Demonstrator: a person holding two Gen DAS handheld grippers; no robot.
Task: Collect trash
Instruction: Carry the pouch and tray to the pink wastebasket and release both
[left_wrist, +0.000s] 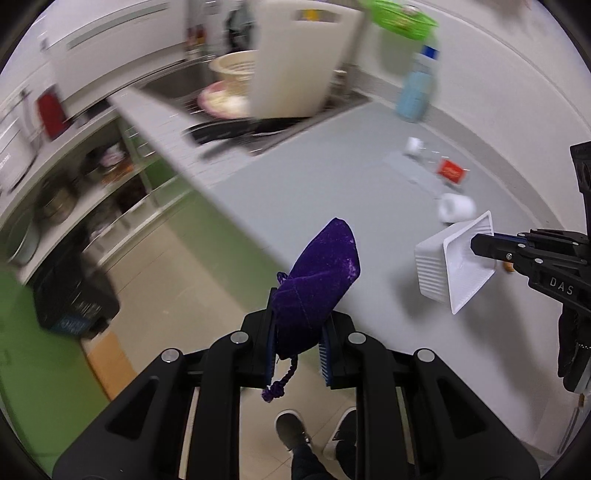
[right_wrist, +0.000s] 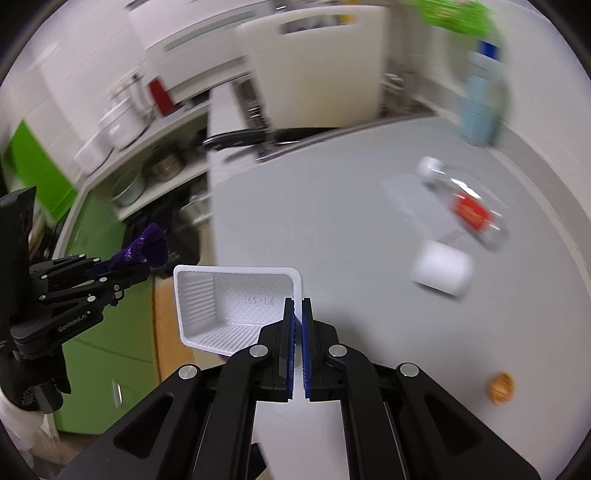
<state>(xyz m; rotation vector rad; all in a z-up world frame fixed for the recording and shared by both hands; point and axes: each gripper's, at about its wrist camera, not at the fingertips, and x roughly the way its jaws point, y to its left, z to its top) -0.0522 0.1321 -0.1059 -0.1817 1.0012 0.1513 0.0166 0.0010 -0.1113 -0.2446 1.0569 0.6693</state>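
While jaws pinch it, tray rim (right_wrist: 295, 291) sits between them.

Both wrist views look steeply down, close above the same grey counter (left_wrist: 314, 177).

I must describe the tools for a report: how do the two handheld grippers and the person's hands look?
Both the left gripper and right gripper are black plastic linkages with round silver pivot pins and ribbed blue pads inside the jaws. White lettering marks their sides. The person's hand wears a black glove.
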